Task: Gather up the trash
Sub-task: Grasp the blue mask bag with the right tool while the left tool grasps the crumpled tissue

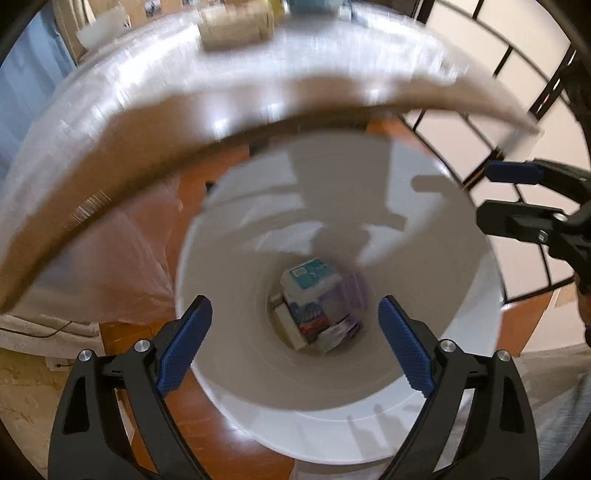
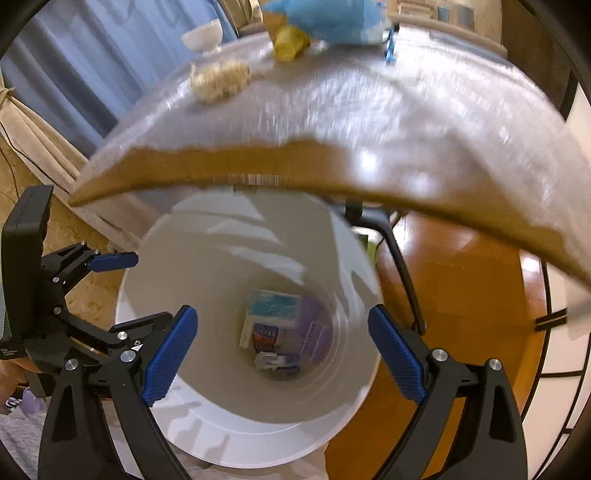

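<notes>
Both grippers, our left gripper (image 1: 295,343) and our right gripper (image 2: 280,350), hang wide open with nothing in them over the white bin (image 1: 424,435). We see about 3 small boxes (image 1: 314,306) lying at the bottom already. On the table (image 2: 369,110) a crumpled paper ball (image 2: 219,79) and a yellow wad (image 2: 291,42) wait, so we think more picking is left.

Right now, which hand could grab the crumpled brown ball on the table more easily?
Probably left. Both jaws hang open and empty above the bin, but the ball lies left of centre in both views, nearer the left gripper.
</notes>
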